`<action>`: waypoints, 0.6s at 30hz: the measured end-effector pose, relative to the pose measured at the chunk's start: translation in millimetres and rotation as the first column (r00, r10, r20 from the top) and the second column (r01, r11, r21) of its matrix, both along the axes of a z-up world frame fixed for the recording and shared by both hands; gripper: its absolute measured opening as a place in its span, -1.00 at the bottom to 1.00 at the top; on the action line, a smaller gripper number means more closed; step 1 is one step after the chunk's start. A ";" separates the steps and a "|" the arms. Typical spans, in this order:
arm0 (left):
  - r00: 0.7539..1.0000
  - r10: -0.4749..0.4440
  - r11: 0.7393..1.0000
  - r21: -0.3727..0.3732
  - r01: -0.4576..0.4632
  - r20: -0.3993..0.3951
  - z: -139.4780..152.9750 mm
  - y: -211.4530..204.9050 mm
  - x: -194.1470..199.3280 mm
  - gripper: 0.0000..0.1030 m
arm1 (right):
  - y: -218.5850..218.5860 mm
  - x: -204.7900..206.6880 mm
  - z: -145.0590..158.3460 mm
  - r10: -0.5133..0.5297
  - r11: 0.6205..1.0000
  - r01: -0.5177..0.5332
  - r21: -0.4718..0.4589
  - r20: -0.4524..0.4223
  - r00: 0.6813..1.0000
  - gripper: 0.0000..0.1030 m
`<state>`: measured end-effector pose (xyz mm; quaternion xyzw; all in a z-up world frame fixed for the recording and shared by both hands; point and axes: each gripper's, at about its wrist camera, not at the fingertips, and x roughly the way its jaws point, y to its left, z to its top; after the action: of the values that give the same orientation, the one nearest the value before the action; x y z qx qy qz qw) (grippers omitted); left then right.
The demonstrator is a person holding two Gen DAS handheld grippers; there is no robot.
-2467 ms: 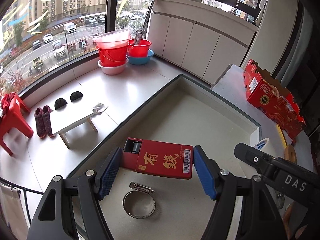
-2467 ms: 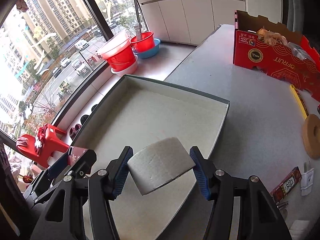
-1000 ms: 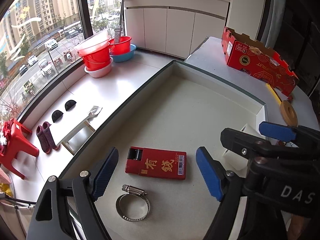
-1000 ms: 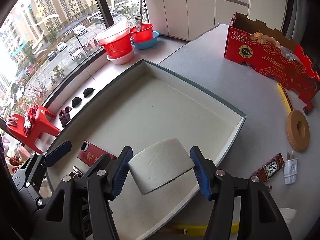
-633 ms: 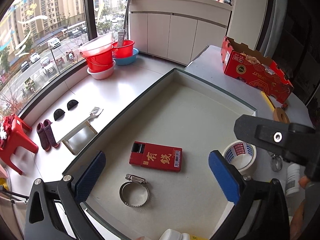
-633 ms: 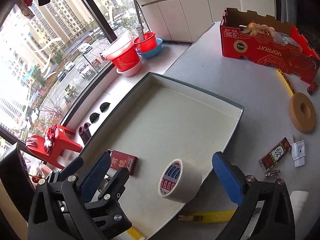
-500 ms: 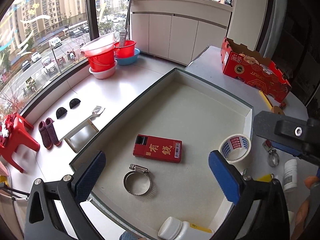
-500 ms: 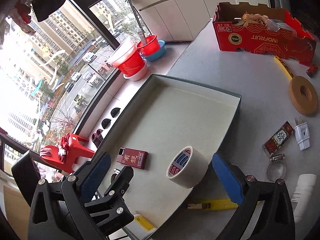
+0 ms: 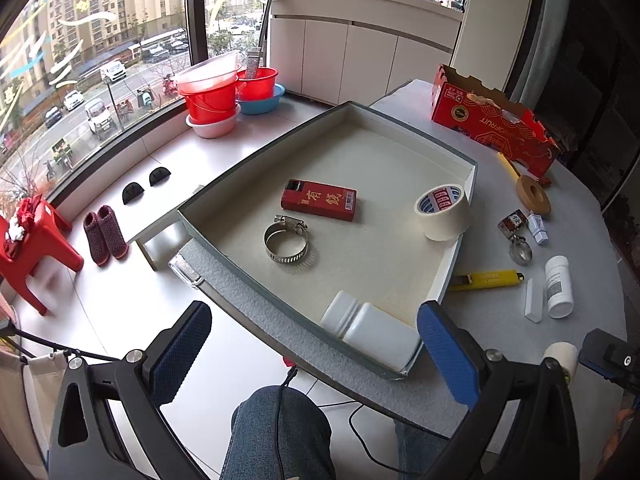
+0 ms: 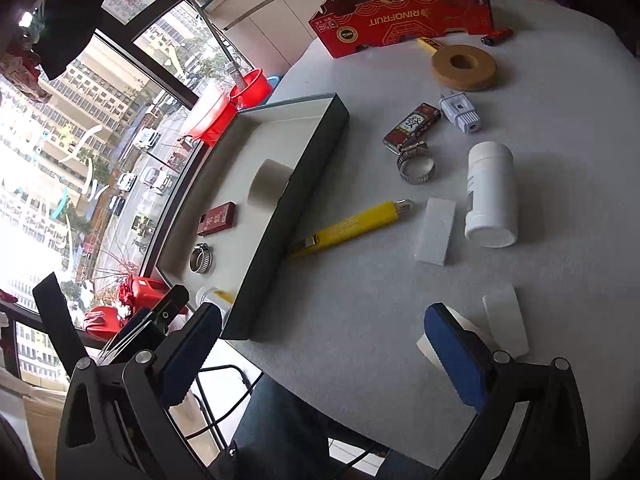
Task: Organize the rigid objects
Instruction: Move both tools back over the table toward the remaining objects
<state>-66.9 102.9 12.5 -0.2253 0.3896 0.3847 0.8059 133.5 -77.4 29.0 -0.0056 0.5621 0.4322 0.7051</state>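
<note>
A shallow grey-rimmed tray [image 9: 256,304] [image 10: 304,168] sits on the table. In it lie a red box [image 9: 319,200] [image 10: 217,219], a metal hose clamp [image 9: 286,239] [image 10: 200,258], a white tape roll [image 9: 443,211] [image 10: 267,182] and a white bottle [image 9: 370,330] [image 10: 210,295]. My left gripper [image 9: 316,344] is open and empty, pulled back in front of the tray's near edge. My right gripper [image 10: 324,350] is open and empty above the table's near edge, right of the tray.
Loose on the table right of the tray: a yellow utility knife [image 10: 352,222], a white bottle [image 10: 490,194], a white block [image 10: 436,230], a hose clamp [image 10: 416,166], a small red box [image 10: 412,126], a plug [image 10: 460,112], a brown tape ring [image 10: 464,66]. A red carton [image 10: 404,16] stands at the back.
My left gripper let go of the red box and my right gripper let go of the tape roll in the tray. Both opened and pulled back; the right one swung right over the table.
</note>
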 end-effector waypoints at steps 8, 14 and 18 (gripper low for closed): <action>0.950 -0.312 0.950 -0.019 0.312 -0.020 -11.8 -83.7 46.0 0.99 | -90.5 -0.6 -23.6 -0.160 0.985 0.161 -0.064 0.016 0.987 0.98; 0.869 -0.494 0.867 -0.061 0.494 0.019 -23.4 -109.7 86.6 0.99 | -127.6 9.1 -42.1 -0.237 0.969 0.233 -0.083 -0.038 0.971 0.98; 0.876 -0.483 0.874 -0.070 0.482 -0.003 -30.4 -102.8 96.9 0.99 | -130.4 13.4 -46.3 -0.237 0.966 0.236 -0.107 0.006 0.972 0.98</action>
<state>30.1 0.0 -17.9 -0.1443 0.4544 0.1606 0.8643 146.9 -207.8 -17.3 0.0250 0.5835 0.3141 0.7485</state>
